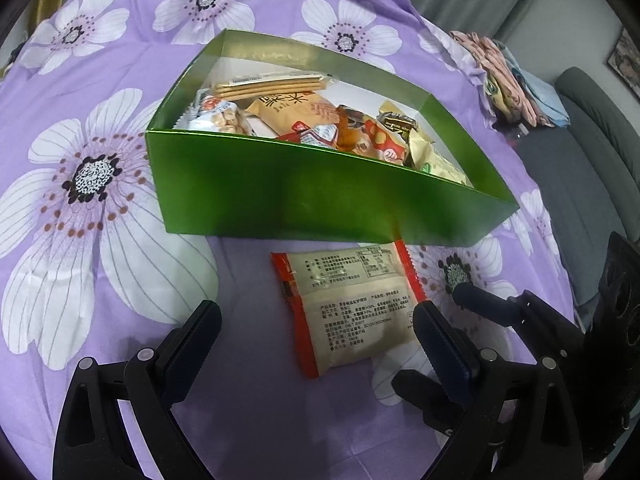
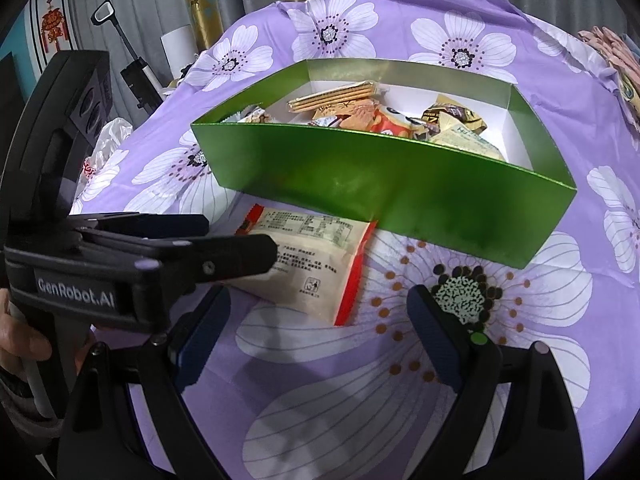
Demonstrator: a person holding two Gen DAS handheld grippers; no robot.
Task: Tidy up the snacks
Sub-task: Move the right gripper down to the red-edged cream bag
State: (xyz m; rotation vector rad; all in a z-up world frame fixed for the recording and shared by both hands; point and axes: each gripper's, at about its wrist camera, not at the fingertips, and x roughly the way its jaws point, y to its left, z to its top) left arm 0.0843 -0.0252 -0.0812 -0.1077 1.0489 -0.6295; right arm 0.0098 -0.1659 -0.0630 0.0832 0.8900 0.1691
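A green box point(image 1: 304, 196) point(image 2: 400, 184) with several snack packets inside stands on the purple flowered cloth. Just in front of it lies one beige packet with red edges point(image 1: 352, 308) point(image 2: 308, 256), label side up. My left gripper point(image 1: 316, 328) hangs open just above this packet, its right finger point(image 1: 436, 340) at the packet's right edge and its left finger wide of it. My right gripper point(image 2: 320, 320) is open over bare cloth, just right of the packet. In the right wrist view the left gripper's body point(image 2: 140, 264) reaches across from the left and covers part of the packet.
Folded cloths point(image 1: 504, 76) lie at the table's far right edge, with a grey sofa point(image 1: 580, 152) beyond. A person's hand point(image 2: 20, 340) holds the left gripper's handle. White bags point(image 2: 108, 140) and a floor cleaner point(image 2: 132, 68) stand off the left side.
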